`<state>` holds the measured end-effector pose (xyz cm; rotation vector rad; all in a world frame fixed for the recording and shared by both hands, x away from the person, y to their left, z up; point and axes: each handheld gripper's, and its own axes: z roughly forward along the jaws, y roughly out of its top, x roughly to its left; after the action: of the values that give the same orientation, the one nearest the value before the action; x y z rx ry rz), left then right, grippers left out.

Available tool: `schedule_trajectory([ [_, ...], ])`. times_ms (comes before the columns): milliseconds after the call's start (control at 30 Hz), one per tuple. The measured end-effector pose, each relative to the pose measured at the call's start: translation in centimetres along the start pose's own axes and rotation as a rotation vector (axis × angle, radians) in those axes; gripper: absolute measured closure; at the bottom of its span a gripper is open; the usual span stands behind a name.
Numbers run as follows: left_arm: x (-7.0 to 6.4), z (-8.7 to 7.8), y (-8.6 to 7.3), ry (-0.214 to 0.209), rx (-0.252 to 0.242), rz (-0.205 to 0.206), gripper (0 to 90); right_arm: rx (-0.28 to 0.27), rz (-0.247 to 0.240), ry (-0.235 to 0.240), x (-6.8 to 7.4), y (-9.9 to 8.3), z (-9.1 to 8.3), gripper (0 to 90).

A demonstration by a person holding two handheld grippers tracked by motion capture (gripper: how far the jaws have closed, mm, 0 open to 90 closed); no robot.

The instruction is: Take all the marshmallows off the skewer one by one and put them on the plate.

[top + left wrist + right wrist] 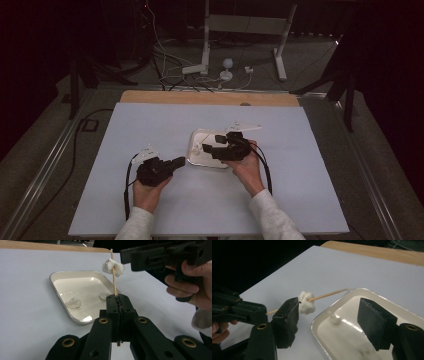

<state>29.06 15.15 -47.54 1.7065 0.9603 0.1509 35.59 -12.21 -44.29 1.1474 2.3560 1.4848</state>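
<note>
My left gripper (120, 300) is shut on a thin wooden skewer (114, 280) that points up and away from it. A white soft lump (113, 267) is threaded near the skewer's far end. My right gripper (329, 303) is open, and the skewered lump (306, 302) sits right by its left jaw's tip. Whether they touch I cannot tell. Below them lies a white metal tray (75, 272) holding two more white lumps (73, 303), (103, 295). In the high view the left gripper (181, 161) and the right gripper (213, 143) meet over the tray (196, 142).
The tray lies mid-table on a pale sheet (150, 125), with open surface all round it. A wooden strip (210, 97) runs along the table's far edge. Beyond it stand a white stand and cables (210, 70) on the floor.
</note>
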Motion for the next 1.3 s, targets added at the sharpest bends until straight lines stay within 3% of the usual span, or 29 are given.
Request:
schedule_trajectory([
  [333,-0.4,-0.1,0.2,-0.005,-0.023,0.004,90.0,0.008,0.011,0.065,0.9,-0.4,0.3,32.8],
  [667,-0.8,-0.1,0.3,-0.023,-0.05,0.016,90.0,0.015,0.041,0.169,1.3,-0.6,0.9,47.7],
  [733,-0.8,0.0,0.3,-0.027,-0.057,0.017,90.0,0.015,0.053,0.186,1.3,-0.6,1.0,51.1],
  [833,-0.8,-0.1,0.3,-0.035,-0.064,0.013,90.0,-0.004,0.108,0.223,0.9,-0.7,1.0,57.5],
  [867,-0.8,-0.1,0.2,-0.037,-0.07,0.01,90.0,-0.004,0.108,0.223,0.9,-0.7,1.0,57.5],
  [967,-0.8,-0.1,0.2,-0.033,-0.075,0.013,90.0,-0.004,0.166,0.257,0.5,-0.7,1.1,57.4],
  [1233,-0.8,0.0,0.1,-0.046,-0.08,0.013,90.0,0.012,0.175,0.296,0.8,-0.8,1.5,62.3],
  [1300,-0.8,0.1,0.1,-0.049,-0.069,0.011,90.0,-0.006,0.194,0.309,0.6,-0.6,1.4,70.7],
])
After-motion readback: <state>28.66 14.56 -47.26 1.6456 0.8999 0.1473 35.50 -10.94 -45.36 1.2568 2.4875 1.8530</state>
